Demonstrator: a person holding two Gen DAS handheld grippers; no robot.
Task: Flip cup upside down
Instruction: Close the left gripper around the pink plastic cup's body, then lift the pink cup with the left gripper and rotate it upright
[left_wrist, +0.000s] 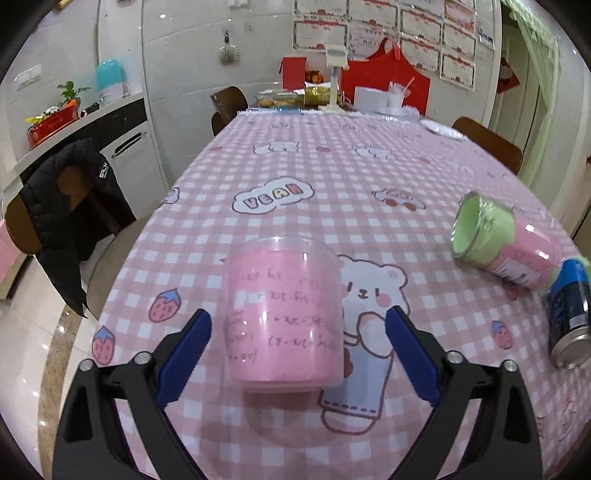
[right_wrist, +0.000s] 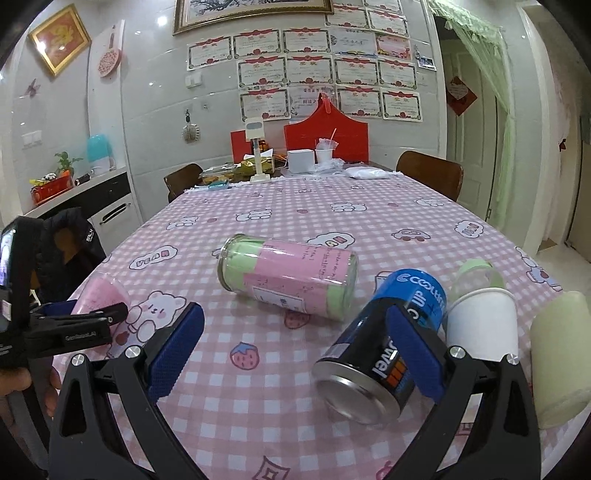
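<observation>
A clear plastic cup with pink paper inside (left_wrist: 283, 314) stands on the pink checked tablecloth (left_wrist: 332, 177). My left gripper (left_wrist: 298, 325) is open, its blue pads on either side of the cup with a gap on both sides. The cup also shows at the left in the right wrist view (right_wrist: 99, 295), behind the left gripper's black finger. My right gripper (right_wrist: 295, 325) is open and empty above the cloth; a blue can (right_wrist: 384, 343) lies on its side just behind its right pad.
A clear jar with green and pink paper (right_wrist: 291, 277) lies on its side mid-table, also in the left wrist view (left_wrist: 506, 240). A white paper cup (right_wrist: 484, 325) and a pale cup (right_wrist: 561, 358) sit at the right. Chairs, one with a black jacket (left_wrist: 70, 218), surround the table.
</observation>
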